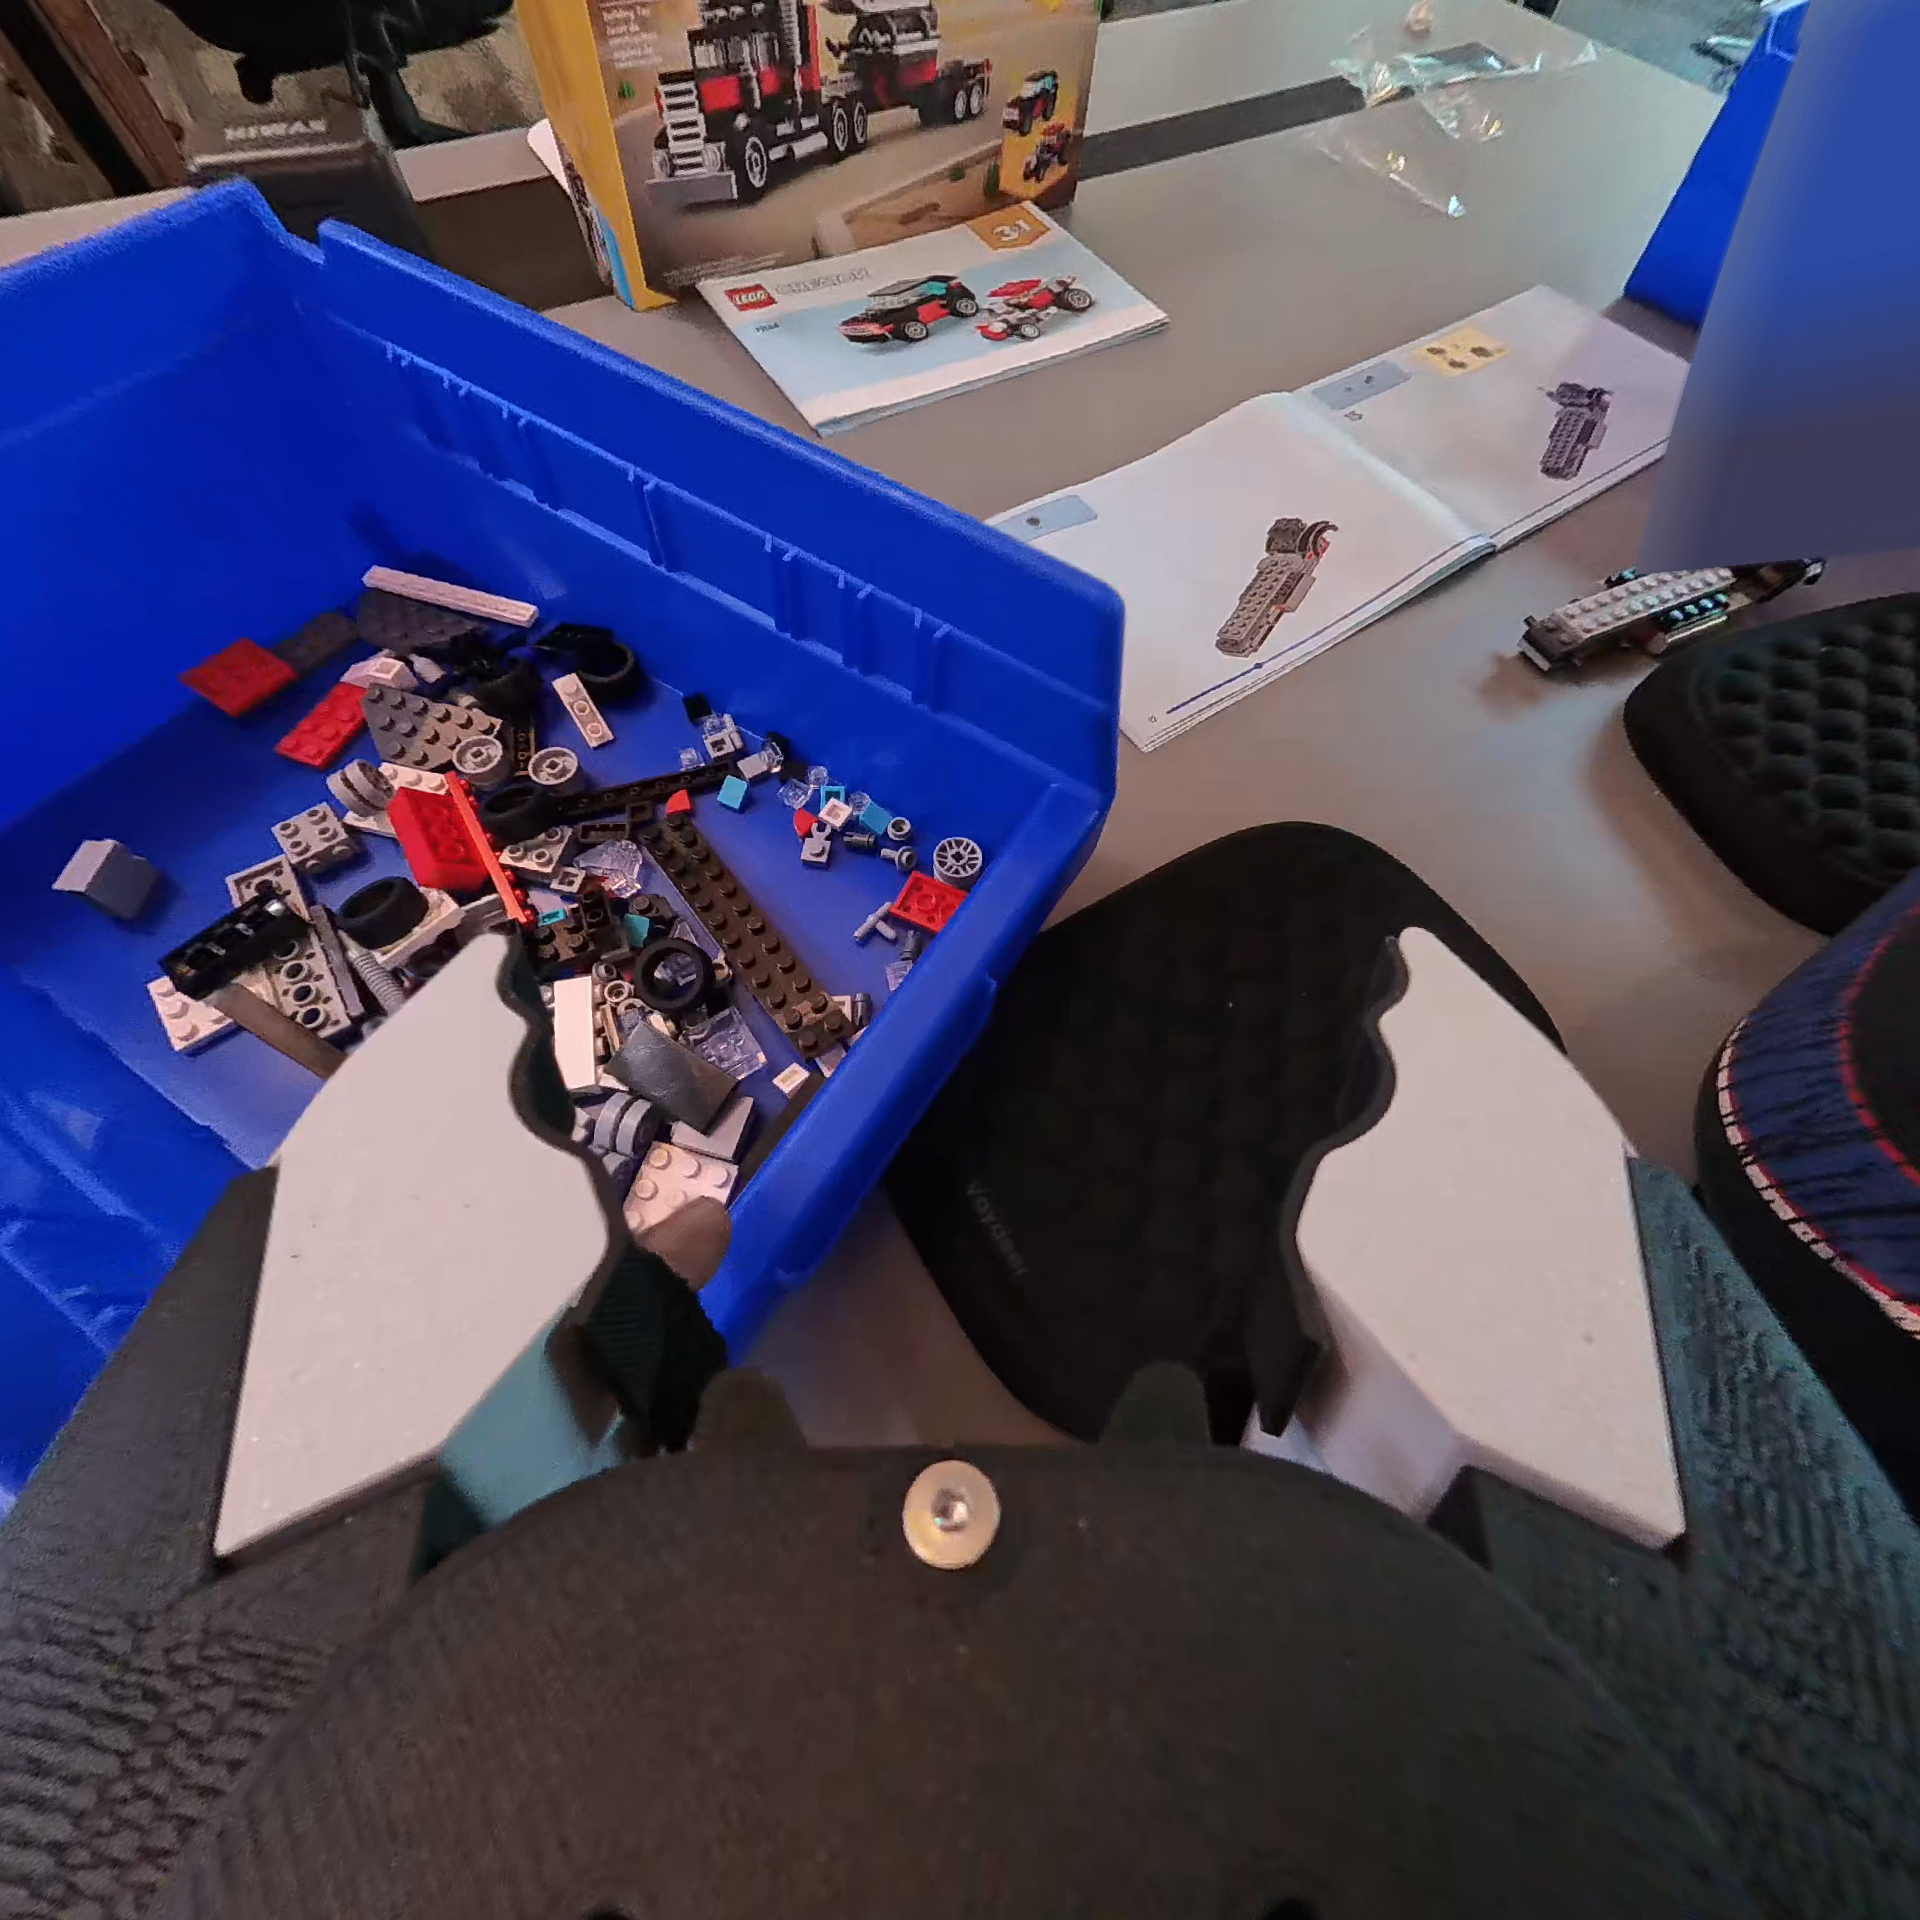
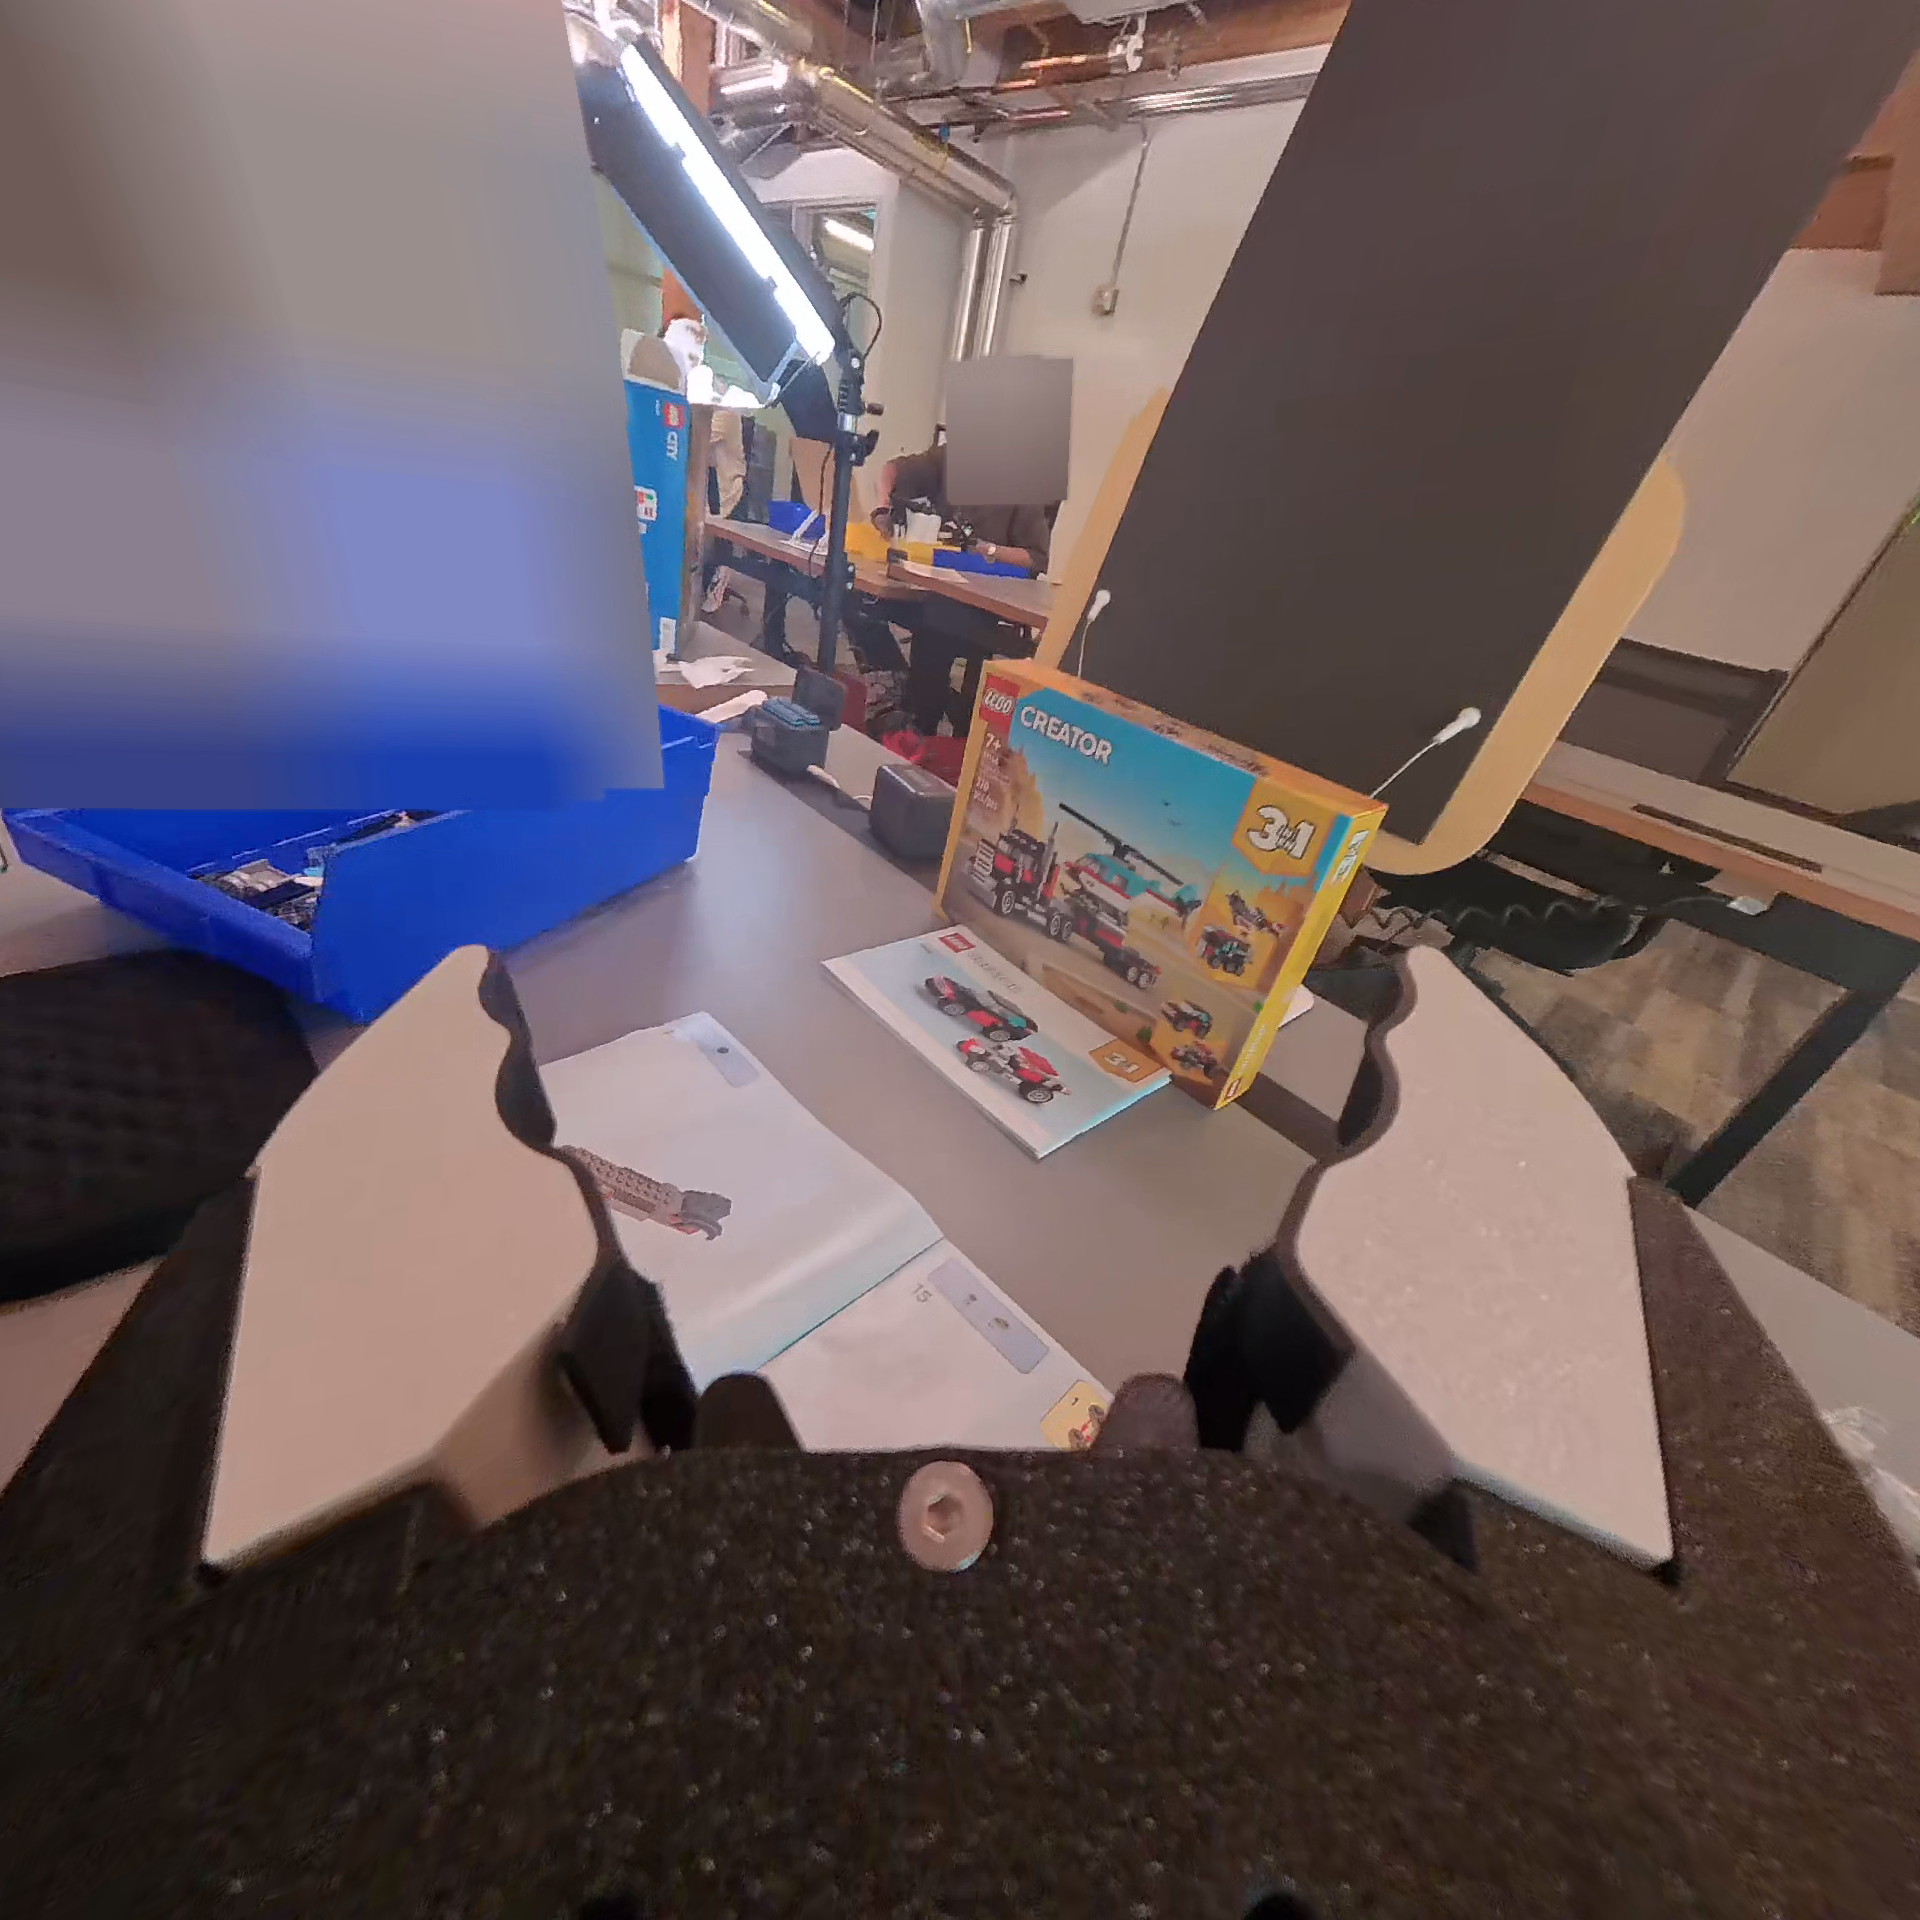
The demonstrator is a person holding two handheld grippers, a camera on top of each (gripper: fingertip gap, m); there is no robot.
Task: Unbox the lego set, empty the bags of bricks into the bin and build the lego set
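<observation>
Left wrist view: a blur patch cuts off the upper right corner. The blue bin (image 1: 582,499) of loose bricks (image 1: 582,862) sits just ahead, its near corner between the fingers of the left gripper (image 1: 951,1013), which is spread wide and empty. A partial build (image 1: 1652,613) lies well to the right.

Right wrist view: a blur hides most of the bin (image 2: 499,883). The right gripper (image 2: 945,1049) hangs wide, empty, above the open manual (image 2: 769,1216); the box (image 2: 1164,883) stands beyond on the tabletop (image 2: 810,894).

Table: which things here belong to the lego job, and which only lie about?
Job: blue bin, loose bricks, open manual, part-built model, box.
Lying about: closed booklet, empty bags, black pads.
</observation>
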